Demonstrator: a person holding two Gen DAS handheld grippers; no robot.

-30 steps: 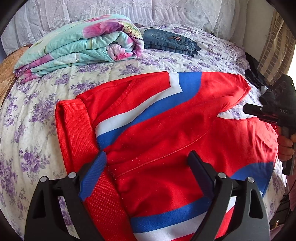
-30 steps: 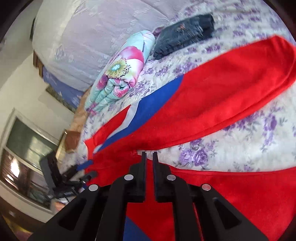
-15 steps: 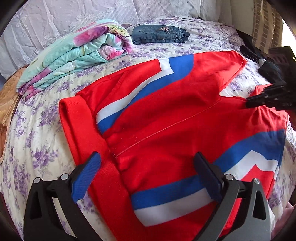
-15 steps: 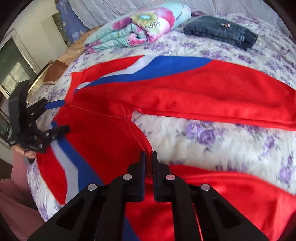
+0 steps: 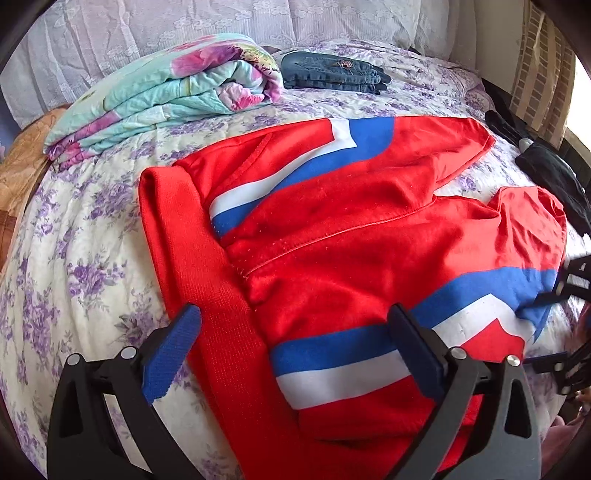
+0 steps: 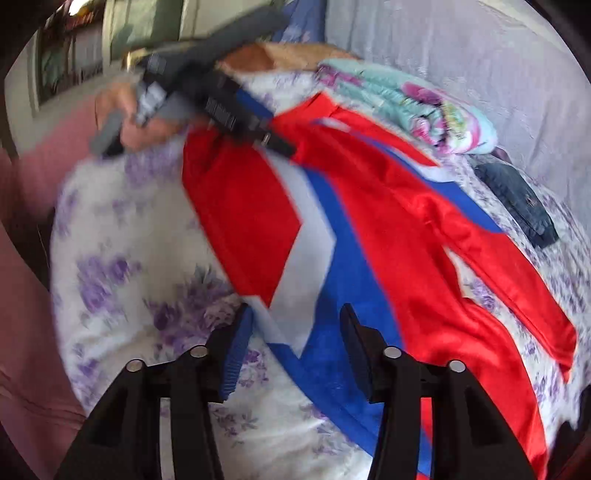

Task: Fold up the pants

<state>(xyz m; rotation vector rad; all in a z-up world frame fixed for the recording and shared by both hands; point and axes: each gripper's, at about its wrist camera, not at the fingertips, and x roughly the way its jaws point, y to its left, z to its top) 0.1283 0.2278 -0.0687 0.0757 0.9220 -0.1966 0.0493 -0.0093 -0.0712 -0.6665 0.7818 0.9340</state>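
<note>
Red track pants with blue and white stripes [image 5: 332, 229] lie spread on the floral-quilted bed [image 5: 74, 258]. The left tool [image 5: 295, 350] gapes wide over the waistband; the right tool [image 6: 291, 343] is opening above a stripe, gripping nothing.

A bedroom in a home. A bed [image 5: 74, 258] fills the view, covered by a cream quilt printed with purple flowers. At the far side of the bed, a folded floral blanket [image 5: 166, 103] lies beside folded jeans [image 5: 332, 74]. Behind the bed hangs a pale lace cloth [image 5: 221, 26]. To the bed's right, a striped curtain [image 5: 543, 77] lets daylight in.
</note>
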